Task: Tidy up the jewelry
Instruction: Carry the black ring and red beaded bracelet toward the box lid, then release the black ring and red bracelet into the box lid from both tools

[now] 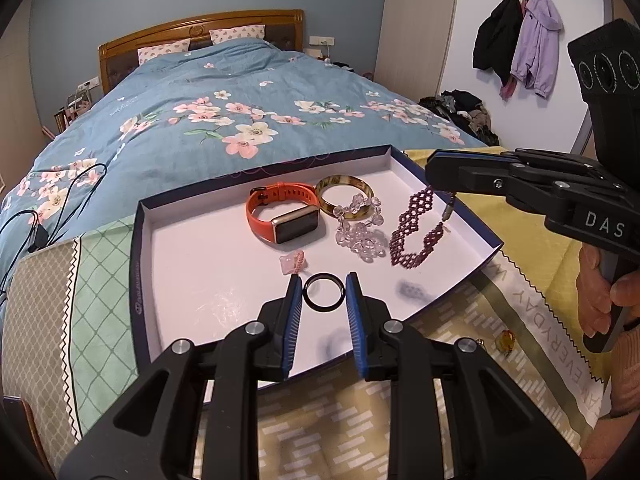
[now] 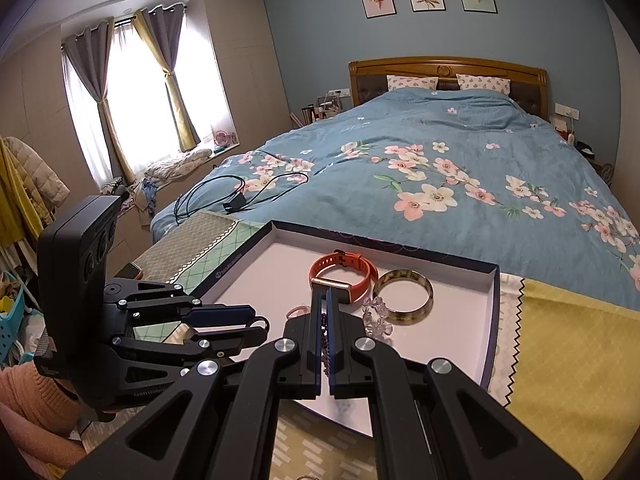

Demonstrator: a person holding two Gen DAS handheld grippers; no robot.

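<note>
Tray (image 1: 160, 216): I see one shallow box lid, dark blue outside and white inside, lying on patterned cloths at the foot of the bed (image 1: 208, 92).
Inside the tray, far side: an orange watch (image 1: 280, 216) with a gold case, and just beside it an amber bangle (image 1: 346, 200).
Inside the tray, middle: a clear crystal bead bracelet (image 1: 362, 232), leaning on the bangle.
Inside the tray, near side: a small pink piece (image 1: 294, 262); I cannot tell what it is.
Left gripper (image 1: 323, 286): my left tongs pinch a black ring (image 1: 323, 292) between the blue pads, above the white floor of the tray near its front edge.
Right gripper (image 2: 325, 304): my right tongs are pressed together on one end of a dark red beaded necklace (image 1: 416, 228); the lower part of the necklace lies on the tray floor at the right side.
Outside the tray: a small amber piece (image 1: 505, 342) lies on the yellow cloth (image 1: 532, 280).
</note>
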